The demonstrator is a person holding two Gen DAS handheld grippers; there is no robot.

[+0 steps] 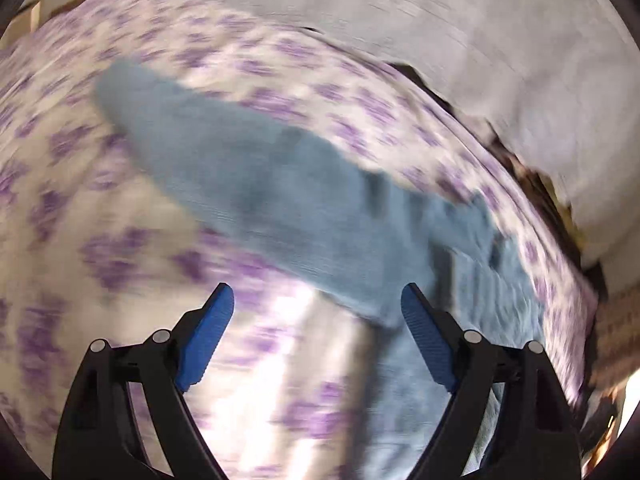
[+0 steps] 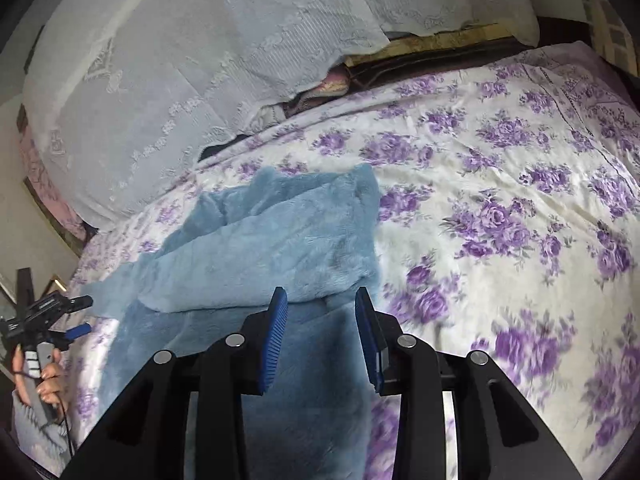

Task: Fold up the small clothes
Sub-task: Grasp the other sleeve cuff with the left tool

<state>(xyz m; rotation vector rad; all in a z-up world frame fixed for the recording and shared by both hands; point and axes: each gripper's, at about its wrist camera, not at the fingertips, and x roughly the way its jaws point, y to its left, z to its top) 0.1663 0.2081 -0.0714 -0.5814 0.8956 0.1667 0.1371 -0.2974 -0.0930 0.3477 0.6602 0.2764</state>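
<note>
A light blue fleece garment (image 2: 264,248) is lying on the floral bedspread (image 2: 500,208), a white cover printed with purple roses, toward the left side of the bed in the right wrist view. The garment is lying partly folded: 1 thick layer is sitting across the top of a flatter layer that is spreading down toward the camera, and a thinner strip is trailing off to the left edge of the bed. The right gripper (image 2: 322,300) is hovering just over the garment's near portion, its 2 blue-padded fingers (image 2: 276,332) standing apart with a clear gap between them and nothing pinched; blue fleece is showing through that gap. The left gripper (image 1: 318,300) is also standing wide open, its 2 blue pads (image 1: 208,344) spread far apart and holding nothing. The left wrist view is smearing heavily with motion blur, yet it is showing the garment (image 1: 260,184) stretching diagonally across the bedspread (image 1: 80,160), with the right-hand finger sitting just beside, perhaps touching, the cloth's near edge; the blur is making contact impossible to confirm. In the right wrist view the left gripper (image 2: 80,312) is appearing small at the far left, held in the person's hand (image 2: 44,380). White lace-patterned pillows (image 2: 180,80) are leaning along the head of the bed behind the garment.
</note>
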